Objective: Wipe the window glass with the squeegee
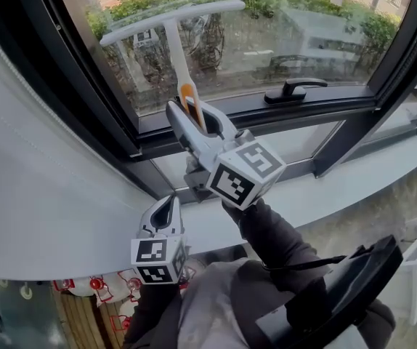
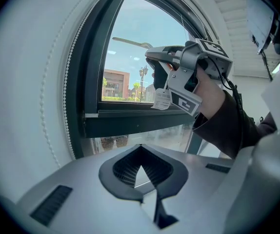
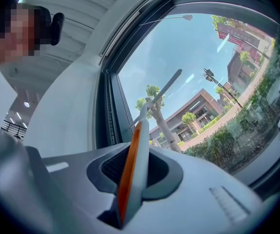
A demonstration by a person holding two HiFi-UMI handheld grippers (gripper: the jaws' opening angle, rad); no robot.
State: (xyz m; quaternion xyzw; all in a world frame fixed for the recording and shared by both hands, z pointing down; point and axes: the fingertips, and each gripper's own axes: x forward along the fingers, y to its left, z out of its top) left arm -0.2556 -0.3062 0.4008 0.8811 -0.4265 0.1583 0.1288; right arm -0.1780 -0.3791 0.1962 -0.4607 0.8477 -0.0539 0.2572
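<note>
Two tongs, one squeegee [image 1: 173, 22]. The right tongs [image 1: 192, 113] are clamped on the squeegee handle, with the blade crosswise, up at the window glass [image 1: 266, 46]. The left tongs [image 1: 163, 211] are lower, jaws together, empty. One window handle [image 1: 293, 89] sits on the frame.

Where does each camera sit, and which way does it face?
Head view: on the head, down at the window; left claw, right claw, sleeve show.
Left gripper view: on the left claw, toward the window; its shut jaws show.
Right gripper view: on the right claw, up through the window; jaws grip the squeegee.
Shared: the squeegee.
</note>
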